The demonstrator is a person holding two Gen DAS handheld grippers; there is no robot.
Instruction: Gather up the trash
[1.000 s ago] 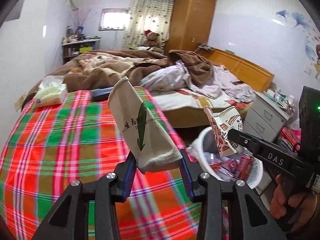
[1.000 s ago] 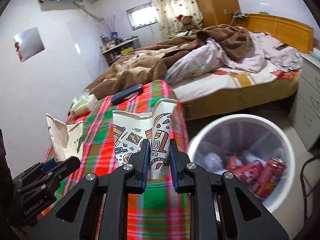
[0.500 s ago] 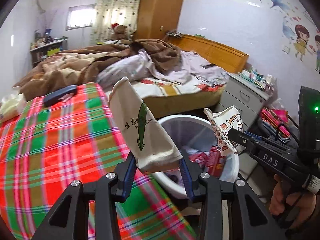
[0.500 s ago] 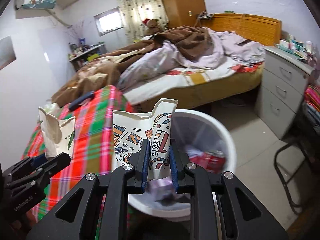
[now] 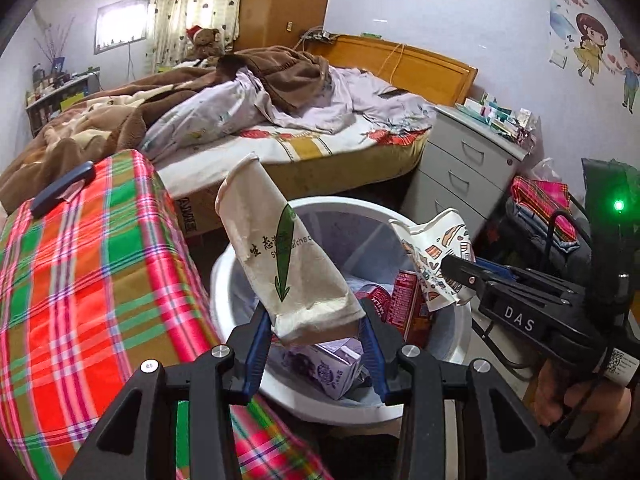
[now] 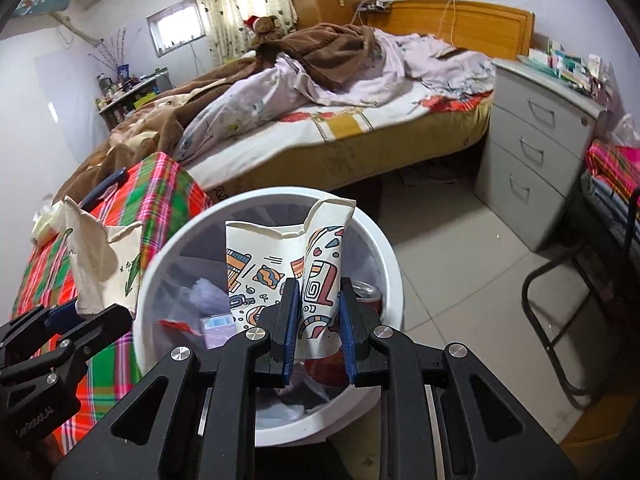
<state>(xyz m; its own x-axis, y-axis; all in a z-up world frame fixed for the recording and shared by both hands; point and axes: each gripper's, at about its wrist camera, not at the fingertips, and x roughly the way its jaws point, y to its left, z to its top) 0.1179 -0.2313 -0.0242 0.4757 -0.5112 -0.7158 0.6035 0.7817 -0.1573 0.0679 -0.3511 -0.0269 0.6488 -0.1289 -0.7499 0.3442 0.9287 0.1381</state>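
Your left gripper (image 5: 316,330) pinches the base of a flattened beige paper cup (image 5: 286,258), its blue pads pressed on either side. The cup is matte and slightly fibrous, with a rolled rim, a green leaf print and dark lettering; it tilts up and to the left, hanging over the left rim of the white trash bin (image 5: 224,280).

Your right gripper (image 6: 319,322) squeezes a second crushed paper cup (image 6: 280,272), white and smooth, covered in orange, blue and black doodle patterns. Its wall is folded and its rim is torn into two peaks. The narrow jaws bite the lower right fold, and the cup stands upright above the bin's open mouth.

The bin is round, smooth plastic with a thick rolled lip and a thin translucent liner. Inside lie glossy red drink cans (image 5: 404,304), a small purple printed carton (image 5: 320,368) and crumpled pale paper.

Just left of the bin, a table draped in a shiny red, green and tan plaid cloth (image 5: 92,280) reaches to the bin's rim at its right edge. A dark blue oblong object (image 5: 62,190) lies near the table's far edge.

In the left wrist view, your right hand (image 5: 580,404) wraps the black handle of the other gripper at the lower right.
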